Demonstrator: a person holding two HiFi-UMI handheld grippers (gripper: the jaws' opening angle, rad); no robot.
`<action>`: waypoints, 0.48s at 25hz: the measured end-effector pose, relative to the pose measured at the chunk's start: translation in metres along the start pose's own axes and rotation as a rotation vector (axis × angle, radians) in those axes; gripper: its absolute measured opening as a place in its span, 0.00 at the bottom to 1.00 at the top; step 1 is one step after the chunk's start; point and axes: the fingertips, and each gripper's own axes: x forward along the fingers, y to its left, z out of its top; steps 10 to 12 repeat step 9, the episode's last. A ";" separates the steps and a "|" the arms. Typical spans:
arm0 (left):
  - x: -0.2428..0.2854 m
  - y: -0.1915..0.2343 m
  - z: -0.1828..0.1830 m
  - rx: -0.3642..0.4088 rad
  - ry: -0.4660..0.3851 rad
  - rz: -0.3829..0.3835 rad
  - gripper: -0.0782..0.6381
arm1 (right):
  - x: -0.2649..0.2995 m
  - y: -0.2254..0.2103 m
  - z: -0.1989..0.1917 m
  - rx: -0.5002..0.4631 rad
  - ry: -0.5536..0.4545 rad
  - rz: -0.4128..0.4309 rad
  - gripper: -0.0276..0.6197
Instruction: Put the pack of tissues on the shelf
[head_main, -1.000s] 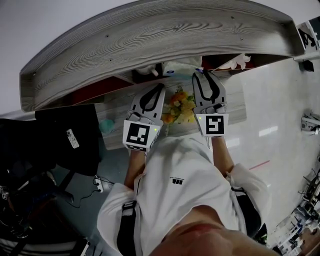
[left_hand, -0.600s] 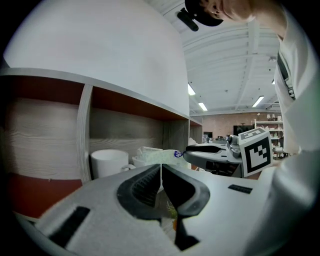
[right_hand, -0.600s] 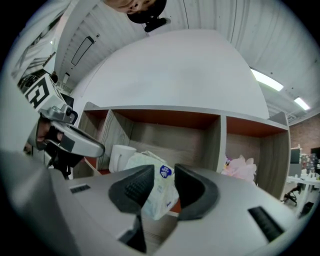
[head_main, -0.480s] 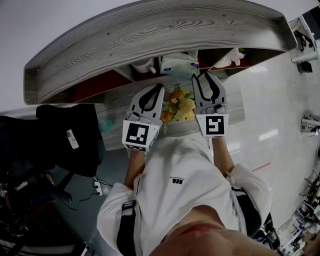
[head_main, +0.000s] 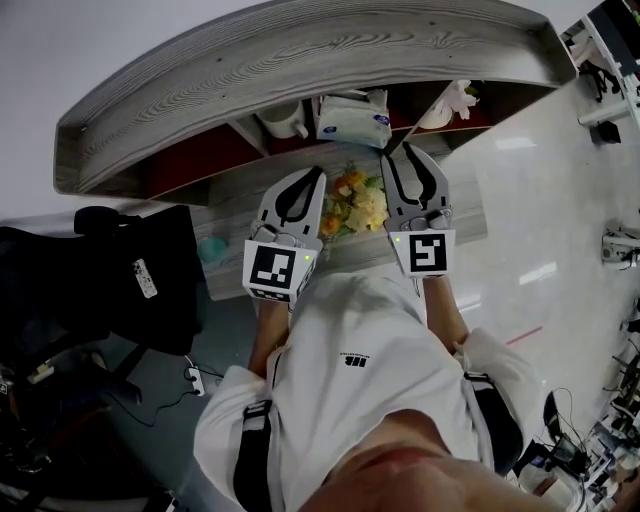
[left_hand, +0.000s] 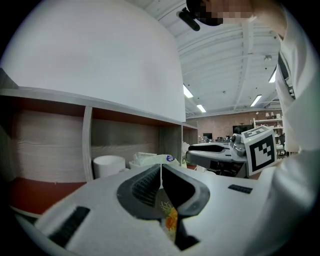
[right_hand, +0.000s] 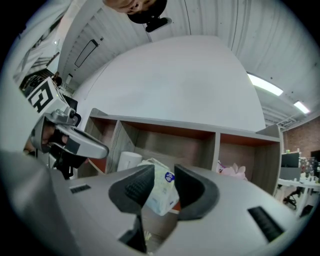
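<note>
The pack of tissues (head_main: 352, 115), white with a blue mark, lies in the middle compartment of the wooden shelf (head_main: 300, 50). In the right gripper view the pack of tissues (right_hand: 161, 194) shows through the gap between the jaws, further off in the shelf (right_hand: 215, 145). My right gripper (head_main: 402, 153) is open, just in front of and to the right of the pack, not touching it; between its jaws (right_hand: 164, 172) there is nothing. My left gripper (head_main: 316, 172) hovers over the table with its jaws closed together (left_hand: 161, 172) and empty. The pack (left_hand: 150, 159) also shows beyond them.
A white cup (head_main: 285, 120) stands left of the pack in the same shelf. A pale pink soft thing (head_main: 455, 100) fills the right compartment. Orange and yellow flowers (head_main: 352, 200) lie on the wooden table (head_main: 230, 215) between the grippers. A black seat (head_main: 130, 280) stands at the left.
The head view has tilted, so more of the shelf's inside shows. The pack now lies a little further from the right gripper's tips. Both grippers have barely moved.
</note>
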 end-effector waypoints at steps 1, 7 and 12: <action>-0.001 -0.002 0.001 0.002 -0.001 -0.001 0.15 | -0.003 0.001 0.001 -0.002 0.002 -0.001 0.22; -0.007 -0.010 0.001 0.005 -0.006 -0.001 0.15 | -0.015 0.002 0.003 0.004 0.002 -0.007 0.22; -0.009 -0.013 0.001 0.007 -0.004 -0.004 0.15 | -0.018 0.002 0.003 0.003 0.004 -0.009 0.22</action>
